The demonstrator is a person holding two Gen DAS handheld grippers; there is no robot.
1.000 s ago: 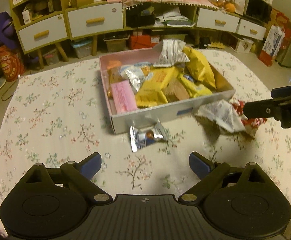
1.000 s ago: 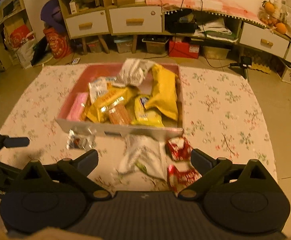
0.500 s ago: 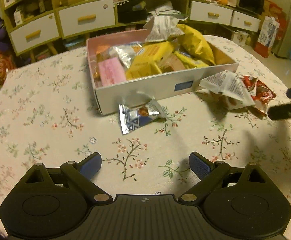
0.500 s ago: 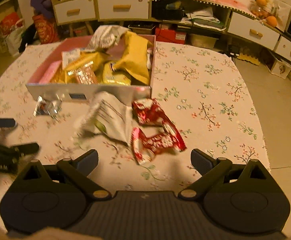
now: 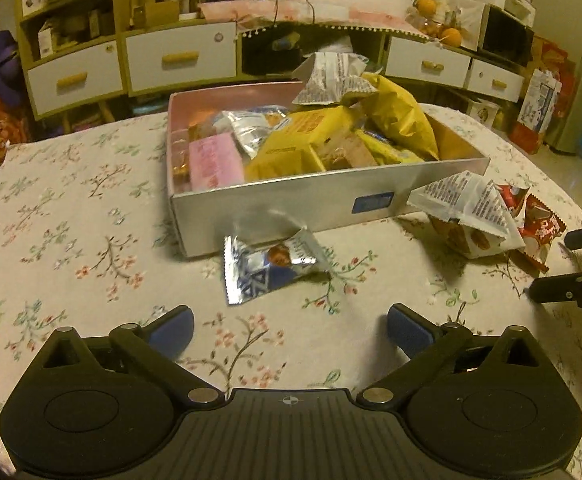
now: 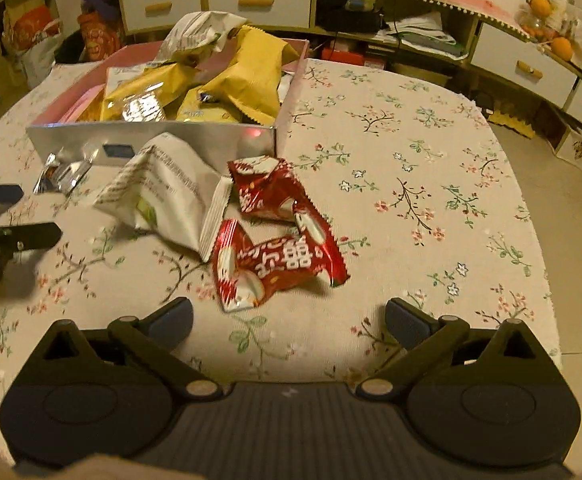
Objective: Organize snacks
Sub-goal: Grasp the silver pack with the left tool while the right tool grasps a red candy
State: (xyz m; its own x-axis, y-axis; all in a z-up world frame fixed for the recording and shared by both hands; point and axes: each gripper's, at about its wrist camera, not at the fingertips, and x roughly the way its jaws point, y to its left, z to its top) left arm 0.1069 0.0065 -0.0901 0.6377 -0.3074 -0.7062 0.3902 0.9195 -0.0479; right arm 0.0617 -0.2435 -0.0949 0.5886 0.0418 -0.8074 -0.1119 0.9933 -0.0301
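A crinkled silver-and-blue snack packet [image 5: 269, 266] is seen lying flat on the floral surface [image 5: 71, 216], touching the silver box [image 5: 291, 200] at its 12 o'clock. The left hand-held gripper [image 5: 289, 330] is opening, nothing between its jaws; the right hand-held gripper [image 6: 289, 320] is spread wide, empty, with two red packets [image 6: 275, 236] at its 12 o'clock.

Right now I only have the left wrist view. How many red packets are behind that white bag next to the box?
Observer: Two. The far red packet lies by the box corner, and the near red packet lies closer to the right gripper.
Operator: Is that gripper on either one?
Observer: No. Its jaws stand apart with nothing between them, and the near red packet is just ahead.
Operator: Does the bag cover them?
Observer: The white bag lies beside them, with its sealed edge against both. I cannot tell whether it overlaps them.
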